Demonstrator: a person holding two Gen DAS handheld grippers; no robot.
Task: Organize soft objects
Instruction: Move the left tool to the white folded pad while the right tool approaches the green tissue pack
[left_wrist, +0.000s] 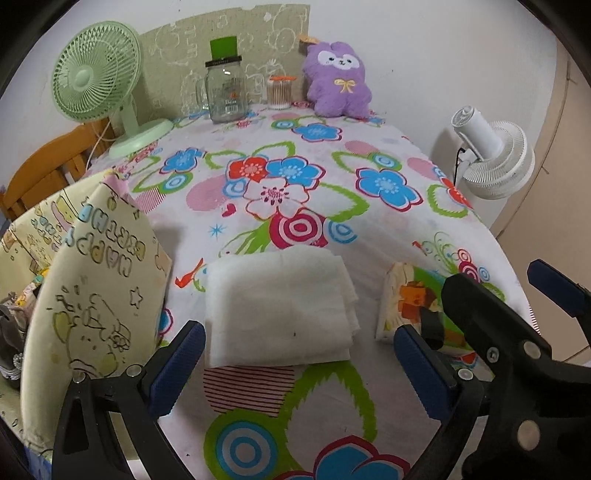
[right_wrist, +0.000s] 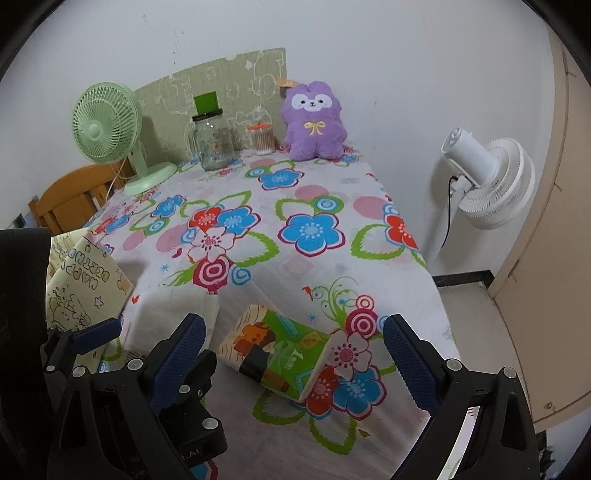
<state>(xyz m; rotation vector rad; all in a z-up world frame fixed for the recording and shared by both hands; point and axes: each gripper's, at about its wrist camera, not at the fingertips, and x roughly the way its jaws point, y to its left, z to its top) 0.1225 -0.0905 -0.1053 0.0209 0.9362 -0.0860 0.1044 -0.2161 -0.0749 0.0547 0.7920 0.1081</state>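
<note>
- Left of the left gripper's (left_wrist: 299, 363) fingers stands a cream printed fabric bag (left_wrist: 92, 295); an orange wooden chair (left_wrist: 44, 170) shows behind it.
- Ahead, on the flower-patterned cloth-covered table (left_wrist: 295, 184), a folded white soft cloth (left_wrist: 280, 306) lies just beyond the wide-open, empty fingers.
- Far ahead stand a pale green desk fan (left_wrist: 99, 81), a clear glass jar (left_wrist: 225, 92) and a purple plush toy (left_wrist: 338, 79) against the white wall.
- The right gripper (right_wrist: 293, 362) is spread wide, empty; a colourful printed tissue pack (right_wrist: 277, 354) lies between its fingers.
- Right of them stands a white floor fan (right_wrist: 487, 173).
</note>
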